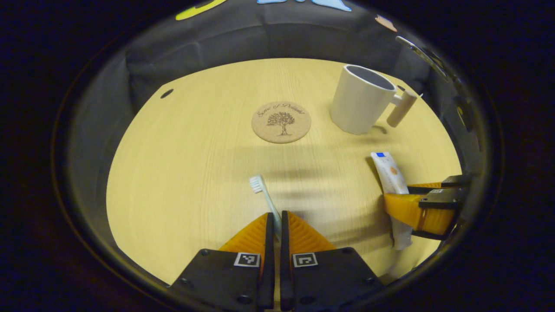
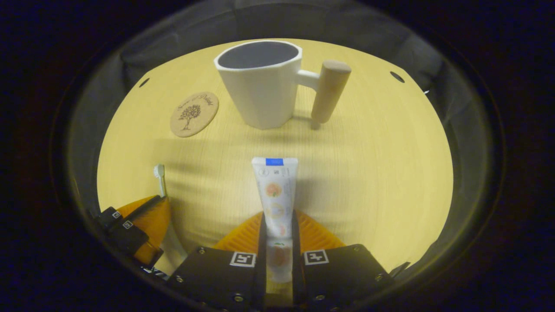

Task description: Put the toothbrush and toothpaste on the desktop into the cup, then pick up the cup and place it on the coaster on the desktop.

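We hold the toothbrush [image 1: 264, 195] tight in our left gripper [image 1: 277, 225] & the toothpaste [image 2: 275, 190] in our right gripper [image 2: 277, 229], both low over the desk. The cup [image 2: 260, 82] is empty, beside the coaster [image 2: 194, 114]. All 3 steps left.

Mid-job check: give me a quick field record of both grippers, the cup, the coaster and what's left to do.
left gripper: shut on toothbrush
right gripper: shut on toothpaste
cup: upright on table, empty as far as visible, handle to its right in the right gripper view
coaster: bare, left of cup, apart from it
done: neither item in cup yet
left: both into cup, then cup onto coaster
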